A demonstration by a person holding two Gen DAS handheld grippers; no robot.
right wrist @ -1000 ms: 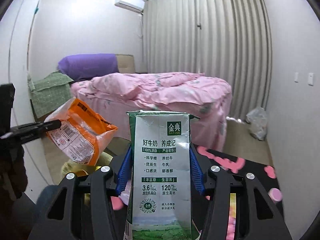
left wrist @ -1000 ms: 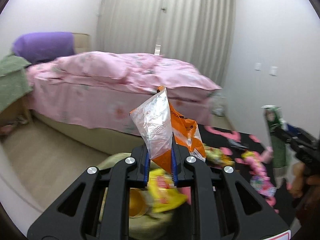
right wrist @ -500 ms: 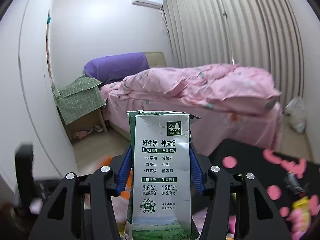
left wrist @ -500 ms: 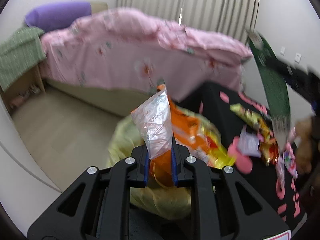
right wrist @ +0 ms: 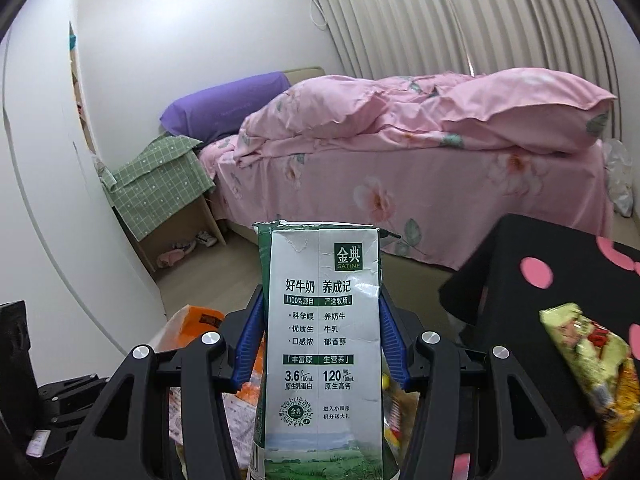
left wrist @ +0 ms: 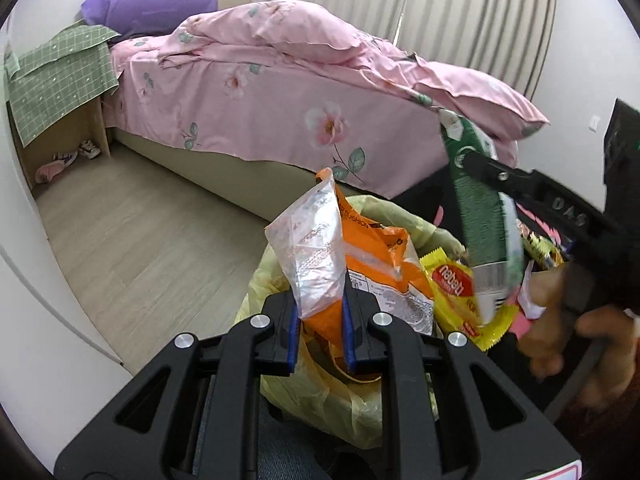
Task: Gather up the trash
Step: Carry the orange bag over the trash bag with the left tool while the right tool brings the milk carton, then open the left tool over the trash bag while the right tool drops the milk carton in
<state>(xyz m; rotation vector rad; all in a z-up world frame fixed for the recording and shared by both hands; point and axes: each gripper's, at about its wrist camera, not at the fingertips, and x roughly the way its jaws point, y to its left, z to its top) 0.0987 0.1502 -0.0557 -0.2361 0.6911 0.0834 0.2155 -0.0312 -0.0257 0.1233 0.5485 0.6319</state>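
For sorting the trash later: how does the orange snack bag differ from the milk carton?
The orange snack bag is soft, crumpled film; the milk carton is a stiff box. The bag is orange with a clear side; the carton is white and green. Each is clamped in a hand-held gripper above the yellow trash bag.

Trash bag (left wrist: 352,404) below both grippers, bed (left wrist: 280,120) behind.
Snack bag (left wrist: 360,256) sits between the left gripper (left wrist: 320,332) fingers, over the trash bag's mouth. Milk carton (right wrist: 324,340) stands between the right gripper (right wrist: 322,344) fingers, to the right of the snack bag. Table (right wrist: 520,264) stands right of the trash bag, with a wrapper (right wrist: 592,364) on it. Nightstand (right wrist: 180,224) stands left of the bed.
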